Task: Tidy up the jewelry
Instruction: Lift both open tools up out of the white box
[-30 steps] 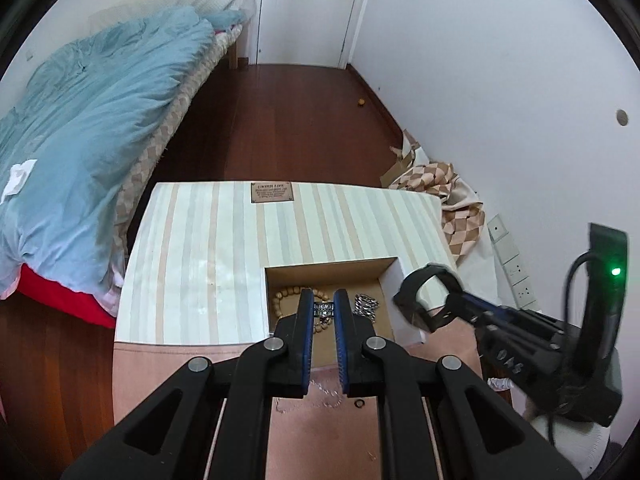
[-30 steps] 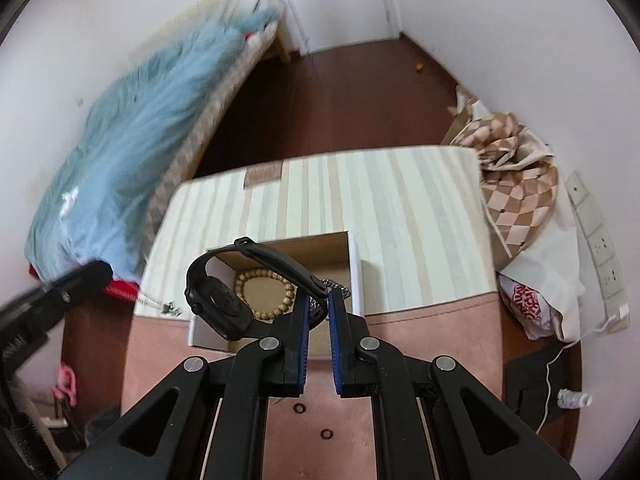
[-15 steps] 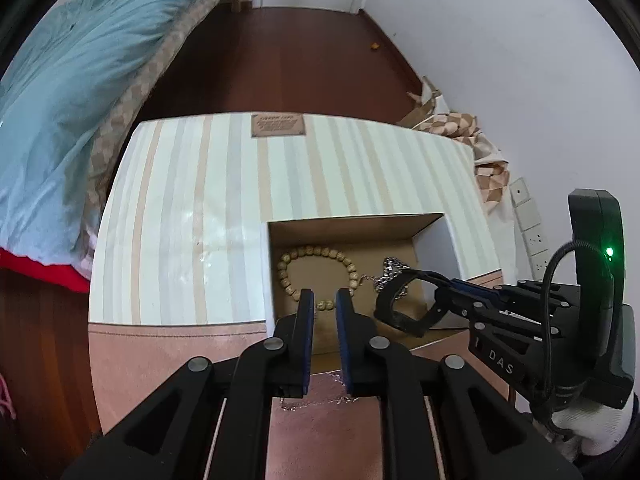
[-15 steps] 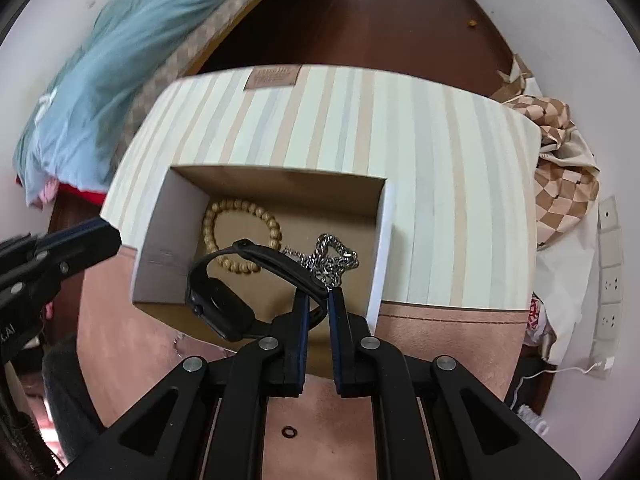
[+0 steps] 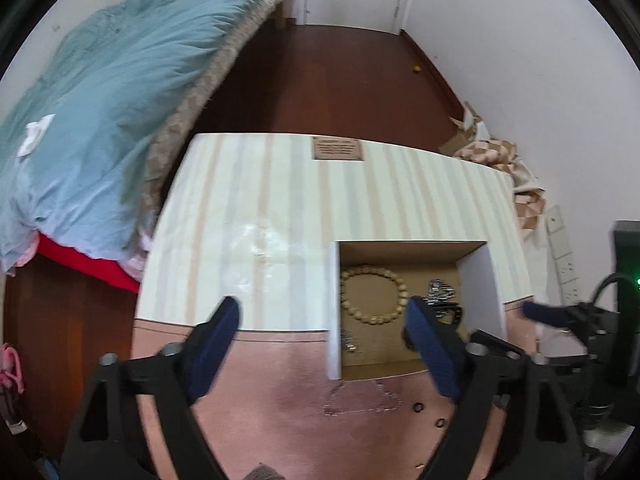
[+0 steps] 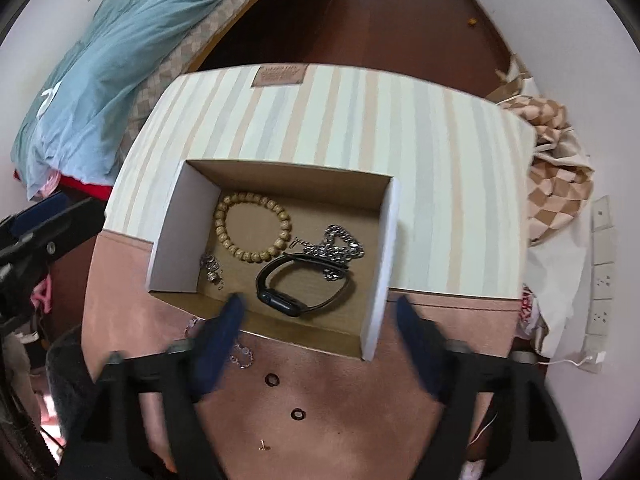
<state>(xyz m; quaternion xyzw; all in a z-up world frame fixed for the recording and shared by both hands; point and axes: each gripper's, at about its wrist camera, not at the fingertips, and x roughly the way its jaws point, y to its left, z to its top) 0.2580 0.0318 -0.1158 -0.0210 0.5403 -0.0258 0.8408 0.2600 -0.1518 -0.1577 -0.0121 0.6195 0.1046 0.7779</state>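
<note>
An open cardboard box (image 6: 380, 240) (image 5: 480, 276) stands on the table. In it lie a wooden bead bracelet (image 6: 252, 232) (image 5: 374, 300), a silver chain (image 6: 340, 244) (image 5: 440, 292), a small silver piece (image 6: 212, 268) and a black watch (image 6: 296, 288). My right gripper (image 6: 320, 320) is open and empty, just above the box's near edge. My left gripper (image 5: 324, 328) is open and empty over the box's left wall. On the pink mat (image 6: 360, 420) lie a thin chain (image 5: 360, 400) (image 6: 240, 356), two dark rings (image 6: 272, 379) (image 6: 297, 414) and a small stud (image 6: 263, 446).
The striped cloth (image 5: 280, 208) covers the far part of the table. A bed with a blue duvet (image 5: 100, 100) stands at the left. A checkered bag (image 6: 560, 168) and wall sockets (image 6: 600, 272) are at the right, near the white wall.
My right gripper has opened and let go of the black watch, which now lies in the box. My left gripper has opened too and shifted left.
</note>
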